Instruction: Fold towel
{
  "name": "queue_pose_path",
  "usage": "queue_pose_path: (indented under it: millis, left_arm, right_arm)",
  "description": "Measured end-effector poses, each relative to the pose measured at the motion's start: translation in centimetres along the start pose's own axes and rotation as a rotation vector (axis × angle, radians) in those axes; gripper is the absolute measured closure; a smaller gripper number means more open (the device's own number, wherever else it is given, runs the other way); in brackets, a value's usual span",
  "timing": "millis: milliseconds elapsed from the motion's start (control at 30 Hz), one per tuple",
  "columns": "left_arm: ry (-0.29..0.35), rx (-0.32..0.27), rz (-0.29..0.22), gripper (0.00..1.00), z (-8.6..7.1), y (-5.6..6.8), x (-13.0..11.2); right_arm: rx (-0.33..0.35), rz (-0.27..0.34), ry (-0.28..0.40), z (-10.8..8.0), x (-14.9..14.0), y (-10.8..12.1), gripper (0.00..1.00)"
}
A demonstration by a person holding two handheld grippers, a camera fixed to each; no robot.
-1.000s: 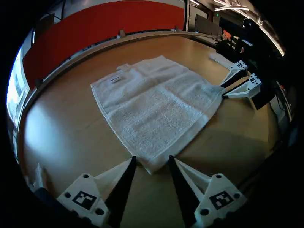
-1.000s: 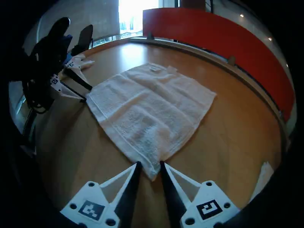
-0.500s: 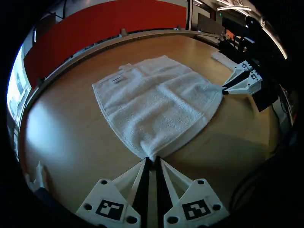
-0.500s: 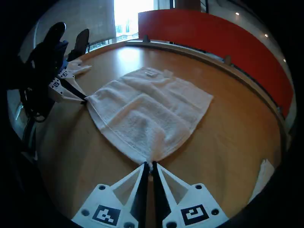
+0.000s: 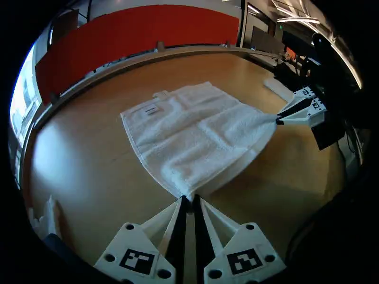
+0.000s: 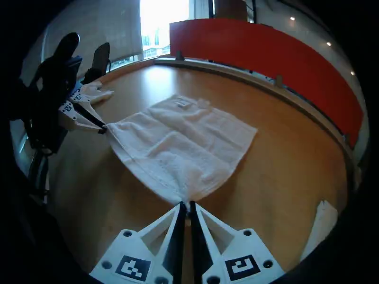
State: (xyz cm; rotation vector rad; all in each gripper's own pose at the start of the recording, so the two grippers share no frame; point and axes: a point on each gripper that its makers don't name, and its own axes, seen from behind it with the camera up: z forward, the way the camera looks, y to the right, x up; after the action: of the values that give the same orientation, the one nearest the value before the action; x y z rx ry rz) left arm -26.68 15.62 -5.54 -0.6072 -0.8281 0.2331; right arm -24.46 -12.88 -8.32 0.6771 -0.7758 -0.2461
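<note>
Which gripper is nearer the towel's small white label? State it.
Left. The left gripper clamps the white terry towel at the corner adjoining the label; the right gripper clamps the diagonally opposite corner.

My left hand-held gripper (image 5: 188,201) has white wedge-shaped fingers (image 5: 158,227) with black inner faces, round screw holes and a square black-and-white marker on each. My right hand-held gripper (image 6: 185,206) looks alike.

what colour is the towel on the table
The towel is white, clearest in the left gripper view.
</note>
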Motion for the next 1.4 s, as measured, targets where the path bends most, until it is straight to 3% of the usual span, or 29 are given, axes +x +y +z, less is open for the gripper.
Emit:
queue_pose_path:
  millis: [700, 1400]
  left_arm:
    - [0.051, -0.015, -0.022, 0.89, -6.0, 1.5, 3.3]
    - [0.071, -0.02, -0.044, 0.89, -10.0, 3.3, 4.9]
  right_arm:
    - [-0.018, -0.006, 0.101, -5.5, 5.3, -0.8, 0.92]
    - [-0.027, -0.037, 0.122, -9.1, 7.3, -1.2, 0.92]
